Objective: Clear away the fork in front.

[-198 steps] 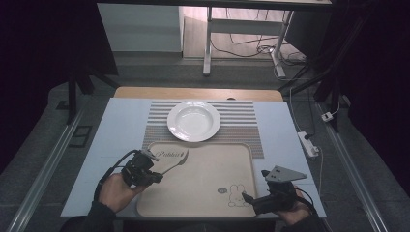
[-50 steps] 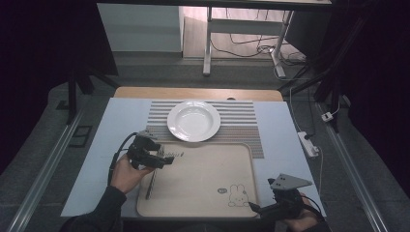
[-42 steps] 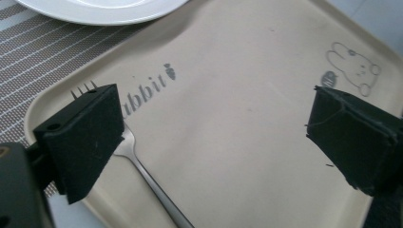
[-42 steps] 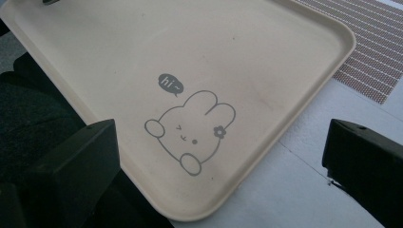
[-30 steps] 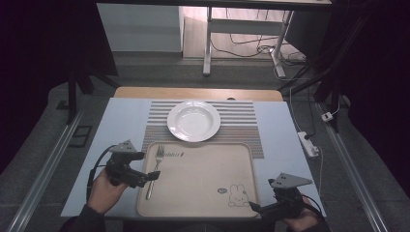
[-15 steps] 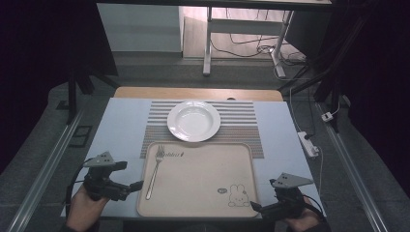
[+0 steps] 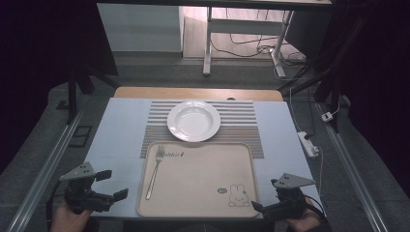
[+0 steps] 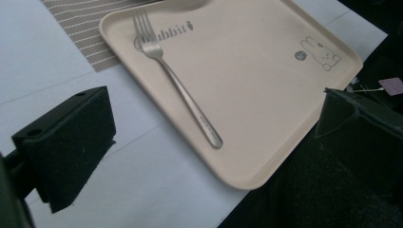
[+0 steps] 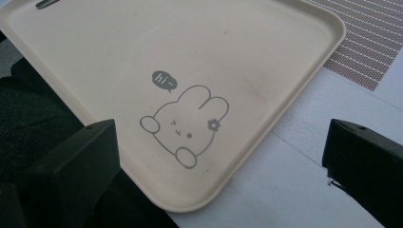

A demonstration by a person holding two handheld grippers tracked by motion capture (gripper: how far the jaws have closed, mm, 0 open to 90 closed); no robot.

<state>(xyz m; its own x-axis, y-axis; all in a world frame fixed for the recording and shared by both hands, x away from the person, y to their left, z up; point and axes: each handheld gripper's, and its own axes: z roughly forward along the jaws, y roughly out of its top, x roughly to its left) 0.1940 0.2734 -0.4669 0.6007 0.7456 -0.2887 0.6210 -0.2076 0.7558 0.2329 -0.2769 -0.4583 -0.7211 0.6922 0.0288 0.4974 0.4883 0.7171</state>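
Note:
A beige tray (image 7: 203,179) with a bunny print lies at the table's near edge. A metal fork (image 7: 153,172) rests along its left side, tines pointing away from me. Beyond the tray a white plate (image 7: 193,121) sits on a striped placemat (image 7: 241,121). My left gripper (image 7: 115,183) is open over the table, left of the tray and apart from the fork. In the left gripper view the fork (image 8: 183,90) lies on the tray (image 8: 266,85) ahead of the empty jaws. My right gripper (image 7: 258,205) is open at the tray's near right corner, facing the bunny (image 9: 187,123).
A white power strip (image 7: 308,143) lies off the table's right side. Metal rails (image 7: 46,166) run along both sides of the table. Pale blue tabletop (image 7: 121,125) shows left and right of the placemat.
My left gripper let go of the fork on the tray's left side, then drew back to the table's near left corner. The right gripper has barely moved.

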